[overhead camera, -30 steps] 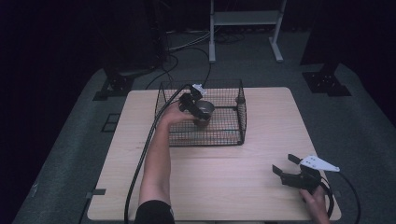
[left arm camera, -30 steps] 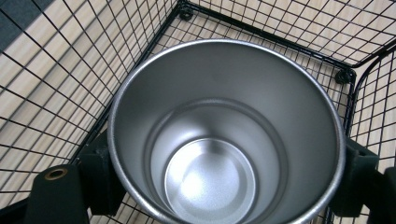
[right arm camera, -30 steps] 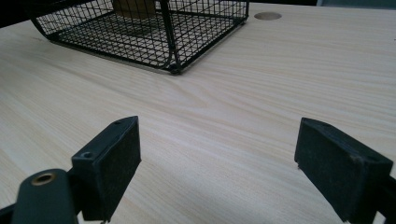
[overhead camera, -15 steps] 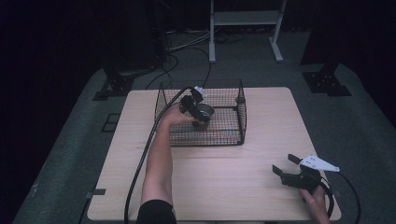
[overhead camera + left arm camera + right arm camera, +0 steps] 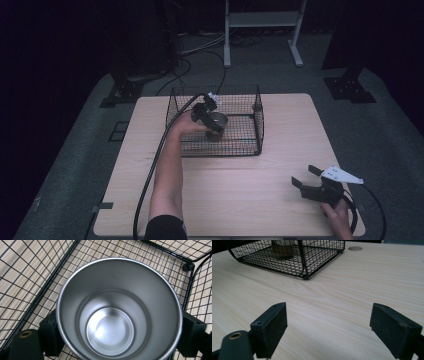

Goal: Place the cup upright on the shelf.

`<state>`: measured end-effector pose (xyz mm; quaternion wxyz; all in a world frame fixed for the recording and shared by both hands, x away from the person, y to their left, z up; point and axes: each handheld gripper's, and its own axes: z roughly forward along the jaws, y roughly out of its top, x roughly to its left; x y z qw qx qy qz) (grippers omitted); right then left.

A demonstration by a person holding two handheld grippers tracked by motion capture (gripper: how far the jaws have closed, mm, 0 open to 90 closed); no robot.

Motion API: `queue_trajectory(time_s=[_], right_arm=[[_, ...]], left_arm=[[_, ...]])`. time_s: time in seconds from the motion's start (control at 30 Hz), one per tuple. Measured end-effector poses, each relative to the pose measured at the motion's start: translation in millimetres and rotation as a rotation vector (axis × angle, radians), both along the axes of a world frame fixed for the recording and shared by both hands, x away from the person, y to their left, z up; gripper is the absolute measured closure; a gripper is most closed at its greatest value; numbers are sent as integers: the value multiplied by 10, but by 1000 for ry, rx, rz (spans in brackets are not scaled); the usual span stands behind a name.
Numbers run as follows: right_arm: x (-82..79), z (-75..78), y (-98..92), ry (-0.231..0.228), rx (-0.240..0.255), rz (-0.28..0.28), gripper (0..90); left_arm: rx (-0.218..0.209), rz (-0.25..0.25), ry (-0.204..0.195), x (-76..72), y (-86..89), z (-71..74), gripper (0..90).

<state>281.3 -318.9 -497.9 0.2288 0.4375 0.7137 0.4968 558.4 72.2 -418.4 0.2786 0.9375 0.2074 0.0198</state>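
Since the frame one second ago, the left gripper (image 5: 214, 126) with its metal cup (image 5: 217, 121) has shifted slightly lower and nearer the front of the wire basket (image 5: 258, 125); the right gripper (image 5: 306, 176) has not moved.

High view: the basket stands on the far half of the wooden surface (image 5: 235, 195). The left forearm reaches over the basket's front wall, and the left gripper holds the cup inside the basket, toward its left half. The right gripper sits near the front right corner of the surface, well apart from the basket, jaws spread.

Left gripper view: the steel cup (image 5: 117, 310) is seen from above, mouth open, interior empty. The left gripper (image 5: 120, 332) pinches it, one black pad pressed against each side of the wall. Basket mesh (image 5: 30, 277) lies below and around; whether the cup rests on the mesh cannot be told.

Right gripper view: the right gripper (image 5: 337, 325) is spread wide over bare wood (image 5: 352, 285), nothing between the pads. The basket (image 5: 317, 257) stands beyond, with a cylindrical object (image 5: 283, 248) inside.
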Motion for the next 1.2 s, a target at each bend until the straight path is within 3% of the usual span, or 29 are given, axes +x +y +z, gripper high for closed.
queue_trajectory(time_s=[0.3,0.7,1.2], right_arm=[[-1,0,3,0,-1,1,137],[1,-1,4,-1,0,0,137],[4,0,-6,3,5,1,137]], left_arm=[[25,-1,-13,-12,6,27,101],[18,5,-38,-29,24,95,90],[-25,4,-103,-103,63,287,72]])
